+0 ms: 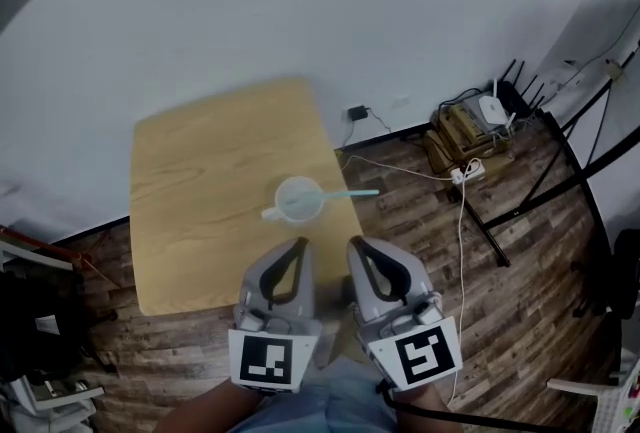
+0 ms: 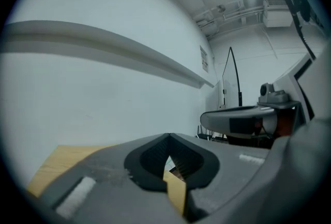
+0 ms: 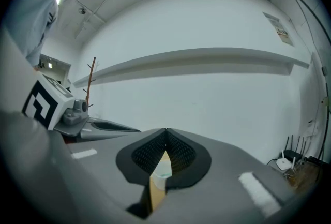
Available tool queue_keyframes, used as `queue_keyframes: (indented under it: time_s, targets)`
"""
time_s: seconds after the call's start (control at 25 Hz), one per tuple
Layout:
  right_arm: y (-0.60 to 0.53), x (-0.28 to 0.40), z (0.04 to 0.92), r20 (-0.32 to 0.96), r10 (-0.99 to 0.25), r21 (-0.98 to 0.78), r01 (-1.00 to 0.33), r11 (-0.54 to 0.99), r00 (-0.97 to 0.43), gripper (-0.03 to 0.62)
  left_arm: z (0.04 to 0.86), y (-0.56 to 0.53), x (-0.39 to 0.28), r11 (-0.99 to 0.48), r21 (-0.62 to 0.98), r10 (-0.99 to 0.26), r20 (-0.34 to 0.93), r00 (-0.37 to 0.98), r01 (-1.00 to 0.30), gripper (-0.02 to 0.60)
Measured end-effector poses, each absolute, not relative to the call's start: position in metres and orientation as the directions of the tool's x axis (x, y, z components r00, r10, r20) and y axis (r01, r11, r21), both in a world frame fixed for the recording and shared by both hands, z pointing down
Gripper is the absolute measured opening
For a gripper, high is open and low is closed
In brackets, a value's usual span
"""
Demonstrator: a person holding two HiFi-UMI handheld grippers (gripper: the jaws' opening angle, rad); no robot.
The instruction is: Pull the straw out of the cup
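Getting ready to grab the straw (image 1: pixel 352 192) in the cup (image 1: pixel 297 199).
The cup is sitting on the counter (image 1: pixel 200 181), with the straw sticking out to its right. The left tool (image 1: pixel 297 247) and right tool (image 1: pixel 356 245) are hovering near the cup, both pinched together and empty. One probably needs to open first.

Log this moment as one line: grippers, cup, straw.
stage: pre-grasp | left gripper: shut, empty, short of cup | right gripper: shut, empty | straw: in cup, leaning right | cup: upright on table
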State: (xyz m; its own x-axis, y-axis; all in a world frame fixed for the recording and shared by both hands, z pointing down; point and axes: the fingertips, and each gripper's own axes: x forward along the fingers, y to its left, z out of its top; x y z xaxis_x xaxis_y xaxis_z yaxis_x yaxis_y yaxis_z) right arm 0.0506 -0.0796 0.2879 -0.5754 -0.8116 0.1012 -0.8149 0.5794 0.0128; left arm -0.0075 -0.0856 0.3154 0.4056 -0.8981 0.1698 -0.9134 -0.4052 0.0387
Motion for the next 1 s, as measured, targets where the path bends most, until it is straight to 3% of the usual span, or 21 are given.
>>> queue_keyframes:
  time_s: [0.56, 1.0]
  targets:
    - [-0.196, 0.054, 0.292, 0.123, -0.577, -0.017, -0.583, 0.812, -0.807, 0.008, 0.307, -0.186, -0.001, -0.124, -0.012, -0.975, 0.190, 0.119, -0.992, 0.011]
    - [-0.237, 0.035, 0.302, 0.165, -0.484, -0.006, -0.491, 0.871, -0.860, 0.008, 0.306, -0.214, -0.025, -0.022, 0.014, -0.977, 0.212, 0.025, -1.000, 0.011]
